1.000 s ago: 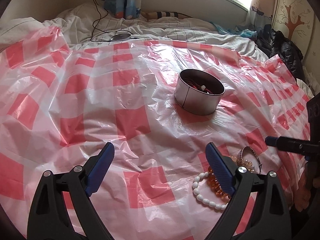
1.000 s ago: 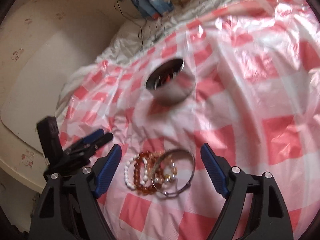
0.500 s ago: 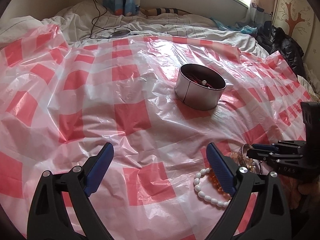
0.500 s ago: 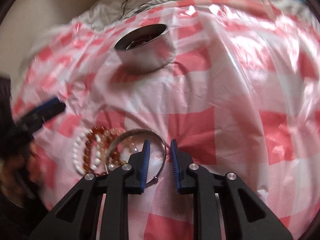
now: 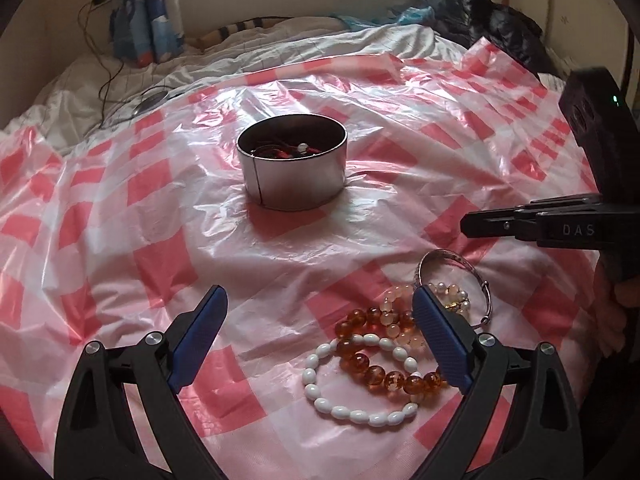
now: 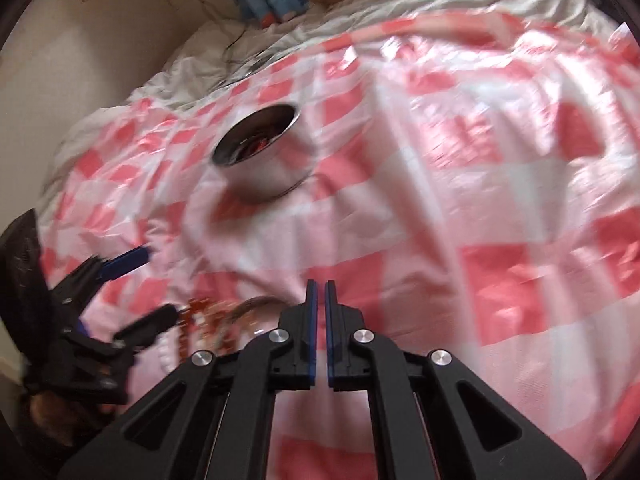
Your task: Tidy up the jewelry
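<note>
Hovering low over the red-and-white checked plastic sheet (image 5: 132, 216), the left gripper (image 5: 320, 336) has its blue-padded jaws spread wide with nothing between them. Just ahead of its right finger lies the jewelry heap: a white bead bracelet (image 5: 352, 384) nearest, an amber bead bracelet (image 5: 380, 356) overlapping it, then a pale pink bead bracelet (image 5: 448, 296) and a silver bangle (image 5: 452, 268), all touching. Above and just beyond the bangle, the right gripper (image 5: 466, 226) is held level, jaws drawn to a narrow slit and gripping nothing; its own view is motion-blurred. Farther out, well apart from the heap, stands a round metal tin (image 5: 294, 184), upright and open, with red and dark items inside. Rumpled white bedding (image 5: 280, 52) lies beyond.
</note>
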Tool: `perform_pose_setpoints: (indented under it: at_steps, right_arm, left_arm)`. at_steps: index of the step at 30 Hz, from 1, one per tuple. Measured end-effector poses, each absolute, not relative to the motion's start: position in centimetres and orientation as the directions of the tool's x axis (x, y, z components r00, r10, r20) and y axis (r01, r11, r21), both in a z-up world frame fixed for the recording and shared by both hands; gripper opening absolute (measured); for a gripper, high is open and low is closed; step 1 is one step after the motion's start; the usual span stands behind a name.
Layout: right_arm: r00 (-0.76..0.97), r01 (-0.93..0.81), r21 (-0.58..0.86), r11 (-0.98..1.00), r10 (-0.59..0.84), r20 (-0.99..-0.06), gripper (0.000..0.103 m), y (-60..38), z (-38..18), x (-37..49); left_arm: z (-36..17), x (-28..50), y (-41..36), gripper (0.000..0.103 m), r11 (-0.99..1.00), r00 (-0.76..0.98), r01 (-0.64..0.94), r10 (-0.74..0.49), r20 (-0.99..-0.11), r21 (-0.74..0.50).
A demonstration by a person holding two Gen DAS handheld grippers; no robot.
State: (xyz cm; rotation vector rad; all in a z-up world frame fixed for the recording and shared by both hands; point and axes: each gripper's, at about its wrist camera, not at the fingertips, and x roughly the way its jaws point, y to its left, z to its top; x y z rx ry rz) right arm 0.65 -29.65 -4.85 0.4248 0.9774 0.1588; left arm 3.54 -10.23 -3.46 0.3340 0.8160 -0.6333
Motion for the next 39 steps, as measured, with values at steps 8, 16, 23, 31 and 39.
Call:
perform_pose_setpoints:
  at_steps: [8,16,23,31,39]
  right_arm:
    - [0.525,-0.052,0.175,0.983,0.176,-0.833,0.049,-25.2,-5.4,0.7]
    - [0.569,-0.029,-0.086,0.996,-0.055,-0.821,0.006,-23.6,-5.6,1.9]
    - [0.591,0.121,0.206,0.971,0.096,-0.801,0.005,-29.5,-4.5,1.7]
    - [0.574,0.080,0.345,0.935,0.239,-0.783,0.009,-29.5,-4.6,2.0]
    - [0.602,0.115,0.399,0.910,0.256,-0.757,0.044,-31.2,-4.2,1.8]
  left_arm:
    - [-3.2,5.8,-7.7,0.090,0.851,0.524,0.520,-0.380,-0.762,-0.067]
    - [-3.3,5.9,-7.6,0.090,0.853,0.521,0.516,-0.385,-0.761,-0.078]
    - [-3.2,4.9,-9.4,0.090,0.793,0.488,0.605,-0.440,-0.754,-0.070]
    - [-5.1,3.1,-14.8,0.090,0.677,0.440,0.734,-0.425,-0.791,0.045]
    - [-6.1,3.7,-15.2,0.026,0.639,0.299,0.760,-0.505,-0.810,-0.117]
